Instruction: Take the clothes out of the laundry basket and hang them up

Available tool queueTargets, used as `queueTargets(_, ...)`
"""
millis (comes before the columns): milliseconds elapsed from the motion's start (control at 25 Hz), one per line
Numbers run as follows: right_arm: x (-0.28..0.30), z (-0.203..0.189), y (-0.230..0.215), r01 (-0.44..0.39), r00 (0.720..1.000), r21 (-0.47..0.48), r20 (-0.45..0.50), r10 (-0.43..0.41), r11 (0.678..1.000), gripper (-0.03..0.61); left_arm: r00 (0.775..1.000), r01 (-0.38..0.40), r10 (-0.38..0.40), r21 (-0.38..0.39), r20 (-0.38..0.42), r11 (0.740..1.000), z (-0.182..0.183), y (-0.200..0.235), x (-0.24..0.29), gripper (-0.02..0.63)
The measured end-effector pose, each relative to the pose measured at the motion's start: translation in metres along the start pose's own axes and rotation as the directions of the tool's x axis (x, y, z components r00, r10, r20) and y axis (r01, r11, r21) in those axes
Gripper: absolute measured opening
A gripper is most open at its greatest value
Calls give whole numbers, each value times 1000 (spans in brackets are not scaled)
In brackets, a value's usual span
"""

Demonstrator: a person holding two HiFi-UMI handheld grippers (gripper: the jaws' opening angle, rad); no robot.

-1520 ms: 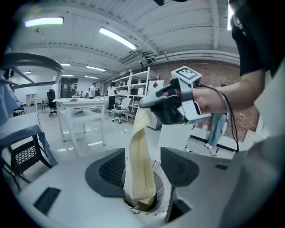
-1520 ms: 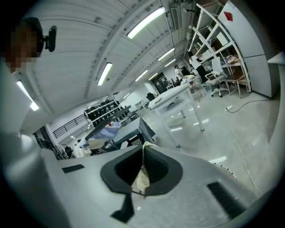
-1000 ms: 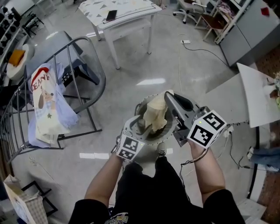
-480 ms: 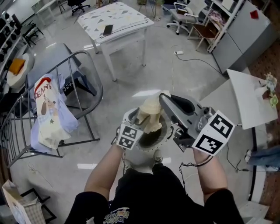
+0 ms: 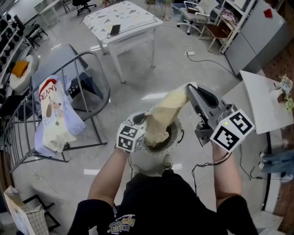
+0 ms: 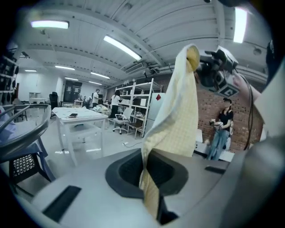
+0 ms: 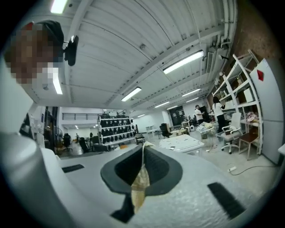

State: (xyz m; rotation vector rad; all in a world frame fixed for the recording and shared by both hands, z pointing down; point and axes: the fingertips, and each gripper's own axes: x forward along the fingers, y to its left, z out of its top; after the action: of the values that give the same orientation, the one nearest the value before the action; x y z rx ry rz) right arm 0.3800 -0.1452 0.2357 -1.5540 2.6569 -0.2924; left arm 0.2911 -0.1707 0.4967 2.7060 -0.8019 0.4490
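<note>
the head view looks steeply down from above the person onto the left gripper (image 5: 148, 128), the right gripper (image 5: 189, 88) and the floor (image 5: 138, 87). each gripper view sits close behind its own jaws, looking outward along them. all three share the yellow cloth (image 5: 165, 114).

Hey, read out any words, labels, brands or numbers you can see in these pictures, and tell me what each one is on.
"DEAN", red letters on the white garment draped over the drying rack; any further letters are lost in a fold.
Left gripper cube and right gripper cube: black-and-white square patterns, no letters.
Red diamond sign on the grey cabinet: too small to read.
Nothing else is legible.
</note>
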Motion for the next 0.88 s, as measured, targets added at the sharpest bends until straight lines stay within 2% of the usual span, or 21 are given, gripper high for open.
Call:
queueTargets(160, 3, -27, -32, 129, 989, -79, -58, -133, 989, 11, 998, -3, 6, -54, 57, 999, 20, 12, -20, 14)
queueTargets(320, 8, -64, -59, 207, 967, -123, -127, -222, 971, 12, 989, 14, 3, -117, 150, 993, 53, 17, -41, 14)
queueTargets(480, 15, -95, -68, 229, 962, -6, -152, -227, 973, 11, 979, 14, 10, -115, 203, 993, 84, 22, -52, 12)
queueTargets(640, 20, -123, -71, 223, 964, 130, -174, -199, 966, 15, 963, 19, 23, -153, 269, 988, 114, 30, -62, 12)
queueTargets(800, 20, -144, -74, 222, 961, 172, -208, -185, 960, 19, 942, 49, 14, -178, 335, 983, 145, 32, -72, 12)
queueTargets(880, 18, -153, -72, 210, 962, 193, -217, -167, 958, 62, 935, 51, 20, -191, 354, 980, 157, 34, -74, 12)
